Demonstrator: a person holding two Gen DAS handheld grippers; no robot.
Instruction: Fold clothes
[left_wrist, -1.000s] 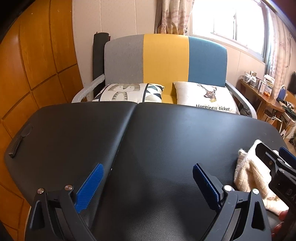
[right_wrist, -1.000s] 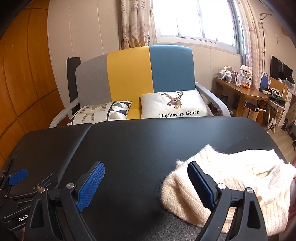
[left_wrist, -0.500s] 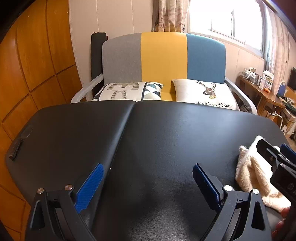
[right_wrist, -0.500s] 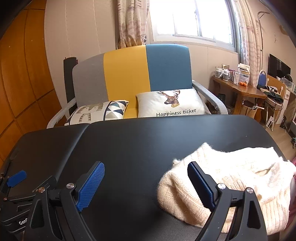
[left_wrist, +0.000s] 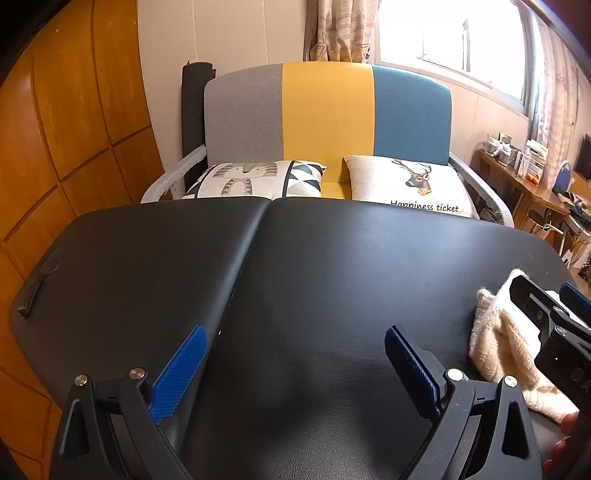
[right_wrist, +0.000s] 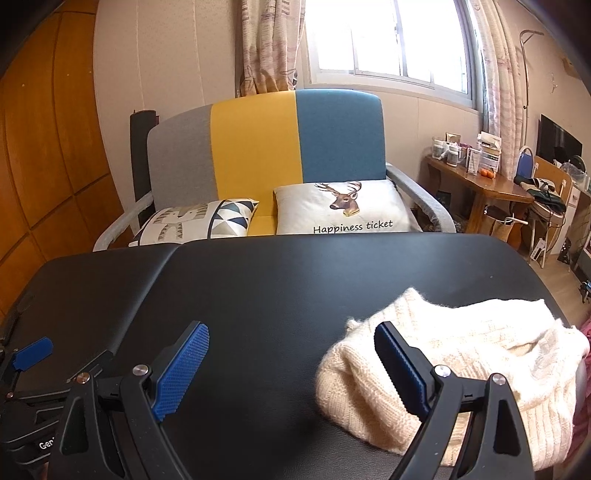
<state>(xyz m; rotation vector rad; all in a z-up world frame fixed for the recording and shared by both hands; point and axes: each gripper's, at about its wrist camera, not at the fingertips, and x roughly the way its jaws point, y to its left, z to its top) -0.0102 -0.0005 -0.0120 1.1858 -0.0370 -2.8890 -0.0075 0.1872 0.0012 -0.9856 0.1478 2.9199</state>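
Cream-coloured cable-knit wool, a rumpled sweater (right_wrist: 461, 373), lies in a heap at the right end of the black padded desk (right_wrist: 280, 280), its near edge bunched into a rounded roll and its far side spreading toward the desk's right rim. The right gripper (right_wrist: 291, 365), black-framed with blue ribbed pads, hangs just above the desk with its jaws spread wide and nothing between them; its right-hand finger (right_wrist: 400, 365) overlaps the sweater's left edge in the view, though whether it touches the knit cannot be told, while its left-hand finger (right_wrist: 181, 369) stands over bare desk. The left gripper (left_wrist: 295, 373) of the same make is likewise gaping wide and empty, both fingers over bare black surface near the seam (left_wrist: 243, 273) that divides the desk into two panels. From the left wrist camera the sweater (left_wrist: 506, 343) shows only as a pale lump at the far right, well apart from the left gripper's jaws, partly hidden behind the right gripper's black body (left_wrist: 550, 325). A fingertip of the person (left_wrist: 565, 432) shows at that view's lower right edge. Behind the desk stands an armchair with a grey, yellow and blue backrest (right_wrist: 266, 147), bearing a triangle-patterned cushion (right_wrist: 199, 221) and a white cushion printed with a deer head (right_wrist: 343, 210). A wooden side table crowded with small things (right_wrist: 480, 181) stands by the window at right.
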